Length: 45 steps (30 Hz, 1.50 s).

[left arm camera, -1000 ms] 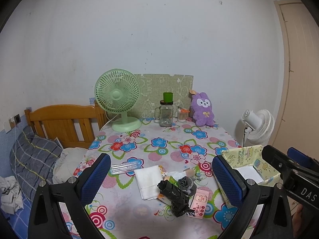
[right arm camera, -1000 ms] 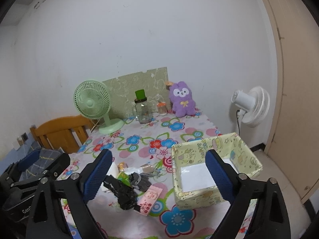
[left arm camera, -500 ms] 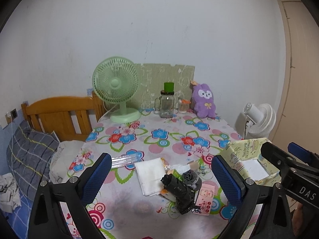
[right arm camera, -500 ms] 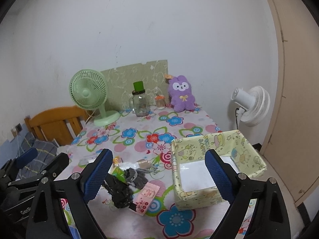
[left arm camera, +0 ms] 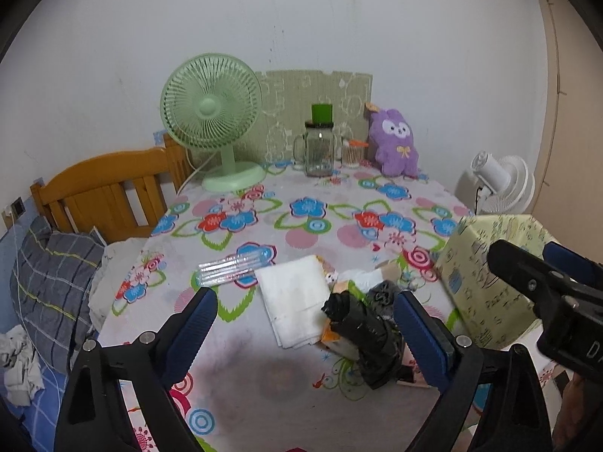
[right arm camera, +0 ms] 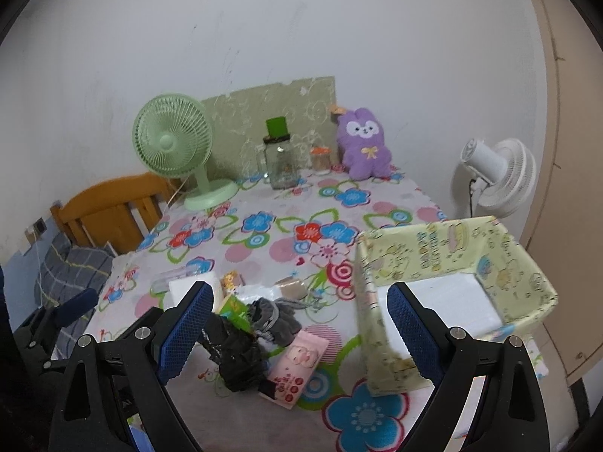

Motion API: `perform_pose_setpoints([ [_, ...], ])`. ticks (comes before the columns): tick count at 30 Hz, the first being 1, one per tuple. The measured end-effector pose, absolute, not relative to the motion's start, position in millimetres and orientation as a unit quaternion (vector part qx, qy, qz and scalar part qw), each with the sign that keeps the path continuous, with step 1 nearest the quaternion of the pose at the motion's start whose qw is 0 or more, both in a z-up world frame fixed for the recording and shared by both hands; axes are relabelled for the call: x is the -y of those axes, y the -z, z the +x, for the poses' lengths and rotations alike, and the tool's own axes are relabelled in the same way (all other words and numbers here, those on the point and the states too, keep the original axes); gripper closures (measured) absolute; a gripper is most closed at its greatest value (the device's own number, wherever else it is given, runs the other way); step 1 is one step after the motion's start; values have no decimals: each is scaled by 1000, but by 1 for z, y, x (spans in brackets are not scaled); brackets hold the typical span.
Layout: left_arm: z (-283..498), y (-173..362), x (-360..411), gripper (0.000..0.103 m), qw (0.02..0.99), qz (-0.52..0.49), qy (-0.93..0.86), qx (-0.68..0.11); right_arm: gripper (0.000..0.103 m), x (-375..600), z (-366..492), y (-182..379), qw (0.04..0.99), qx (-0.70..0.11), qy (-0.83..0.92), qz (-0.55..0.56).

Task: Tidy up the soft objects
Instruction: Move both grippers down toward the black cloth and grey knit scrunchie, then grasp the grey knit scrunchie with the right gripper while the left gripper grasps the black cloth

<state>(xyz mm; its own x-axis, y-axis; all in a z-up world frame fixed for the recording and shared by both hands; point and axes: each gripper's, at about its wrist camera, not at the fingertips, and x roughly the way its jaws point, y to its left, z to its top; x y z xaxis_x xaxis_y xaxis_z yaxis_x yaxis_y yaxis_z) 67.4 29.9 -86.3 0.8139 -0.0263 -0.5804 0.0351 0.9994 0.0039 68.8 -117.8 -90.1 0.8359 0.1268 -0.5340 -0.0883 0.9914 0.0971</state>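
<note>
On the flowered tablecloth lie a folded white cloth [left arm camera: 290, 286], a crumpled black bundle [left arm camera: 361, 335] [right arm camera: 233, 354], a grey knitted piece [right arm camera: 275, 318] and a pink packet [right arm camera: 297, 365]. My left gripper [left arm camera: 303, 299] hovers just short of the cloth and bundle. Its jaws are closing but stand wide, with nothing pressed between them. My right gripper [right arm camera: 297, 290] is open above the same pile, and the yellow-green patterned box [right arm camera: 452, 248] is at its right. A purple plush rabbit [left arm camera: 394, 143] leans at the table's far edge.
A green desk fan [left arm camera: 211, 113], a glass jar [left arm camera: 318, 148] with a green lid and a small jar stand at the back. A clear plastic tube [left arm camera: 235, 265] lies left of the cloth. A wooden headboard [left arm camera: 101, 192] and bedding are at the left, a white fan [left arm camera: 497, 188] at the right.
Both grippers have sunk and come closer to the pile on the table, which now looks larger and sits between their fingers. The left jaws have narrowed slightly.
</note>
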Motion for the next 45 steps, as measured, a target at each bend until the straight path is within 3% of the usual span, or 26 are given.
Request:
perform_pose_setpoints([
  [14, 88, 122, -23, 10, 937, 4, 57, -345, 8, 88, 95, 125, 943, -326, -72, 3],
  [23, 106, 130, -18, 31, 932, -14, 75, -353, 8, 76, 110, 136, 937, -339, -75, -18],
  [28, 113, 135, -15, 60, 930, -14, 79, -360, 12, 73, 119, 141, 933, -351, -81, -17],
  [31, 115, 137, -15, 67, 929, -12, 80, -361, 12, 70, 125, 145, 931, -356, -85, -17],
  [42, 129, 151, -19, 74, 922, -18, 75, -379, 26, 65, 150, 164, 915, -395, -87, 0],
  [45, 130, 154, -18, 75, 921, -19, 76, -382, 37, 67, 156, 169, 909, -408, -82, 2],
])
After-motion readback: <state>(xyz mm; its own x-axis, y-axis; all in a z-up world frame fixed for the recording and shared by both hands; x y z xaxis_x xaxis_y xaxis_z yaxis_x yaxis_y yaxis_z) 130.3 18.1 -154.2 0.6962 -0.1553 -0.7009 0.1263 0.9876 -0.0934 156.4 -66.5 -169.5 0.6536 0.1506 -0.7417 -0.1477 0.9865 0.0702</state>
